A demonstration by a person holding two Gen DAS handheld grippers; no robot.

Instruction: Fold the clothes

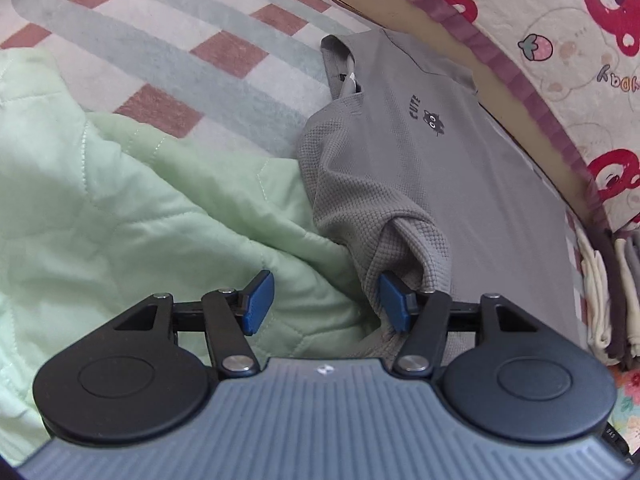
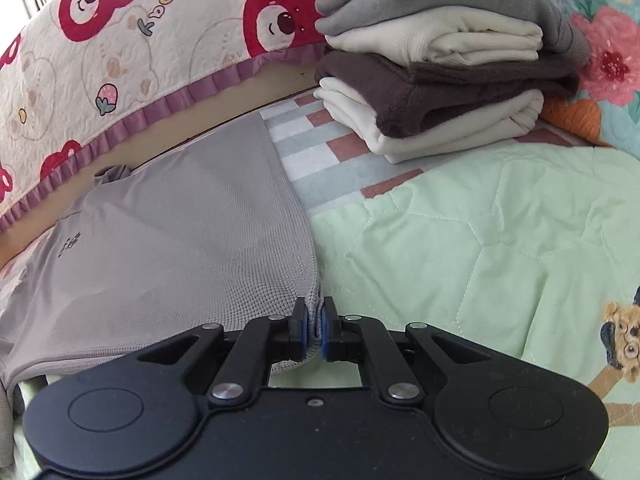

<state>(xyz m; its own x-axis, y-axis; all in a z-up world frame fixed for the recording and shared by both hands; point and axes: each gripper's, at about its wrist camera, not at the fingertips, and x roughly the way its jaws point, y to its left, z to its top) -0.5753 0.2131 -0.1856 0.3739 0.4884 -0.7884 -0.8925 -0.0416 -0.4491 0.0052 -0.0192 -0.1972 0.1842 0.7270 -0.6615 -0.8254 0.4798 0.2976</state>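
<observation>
A grey waffle-knit shirt (image 1: 420, 168) with a small "CUTE" cat print lies spread flat on the bed, collar at the far end. My left gripper (image 1: 326, 302) is open over the shirt's near sleeve. The bunched sleeve touches the right blue pad (image 1: 394, 300), and the left pad (image 1: 259, 302) hangs over the green quilt. In the right wrist view the same shirt (image 2: 180, 248) stretches away to the left. My right gripper (image 2: 314, 328) is shut on the shirt's near hem corner, with a fold of knit pinched between the pads.
A pale green quilt (image 1: 120, 220) (image 2: 480, 240) lies beside the shirt on a checked sheet (image 1: 180, 40). A stack of folded clothes (image 2: 440, 72) stands at the back right. A bear-print padded panel (image 2: 140, 40) with a purple frill borders the far side.
</observation>
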